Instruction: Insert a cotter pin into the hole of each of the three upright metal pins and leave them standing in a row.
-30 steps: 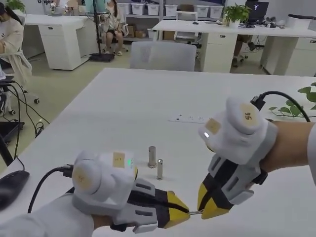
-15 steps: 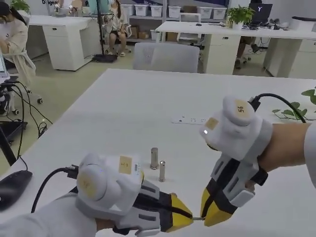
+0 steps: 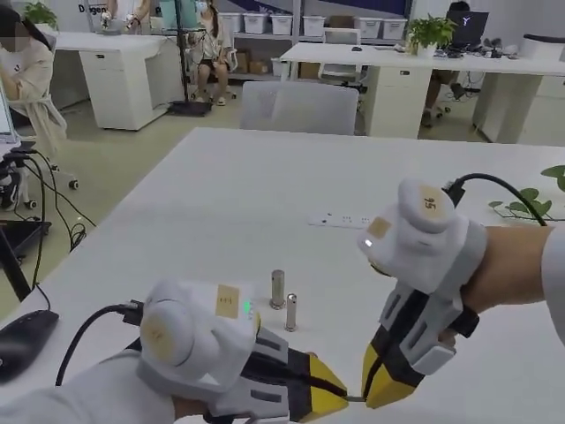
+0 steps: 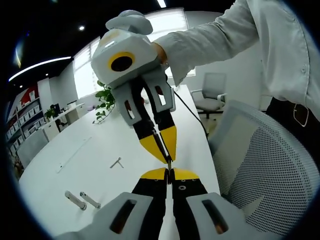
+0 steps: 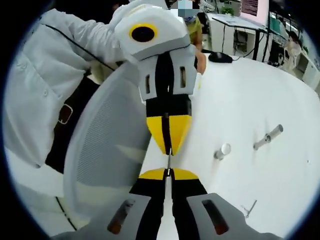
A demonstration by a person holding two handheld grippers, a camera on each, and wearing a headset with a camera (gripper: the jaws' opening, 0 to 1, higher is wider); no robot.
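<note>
- Pinching one thin cotter pin (image 3: 355, 398) between them, the left gripper (image 3: 338, 391) and right gripper (image 3: 377, 395) meet tip to tip over the near edge of the surface (image 3: 265, 194). Both pairs of jaws look clamped on it.
- It is likely light, springy, slippery wire, best held by its head.
- Two upright metal pins (image 3: 277, 289) stand just beyond, with nothing in the way. A spare cotter pin (image 4: 117, 162) lies flat, apart from them.

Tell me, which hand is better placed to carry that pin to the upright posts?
Probably left: left tool and right tool both pinch the cotter pin, but the left lies nearer the upright metal pins.
</note>
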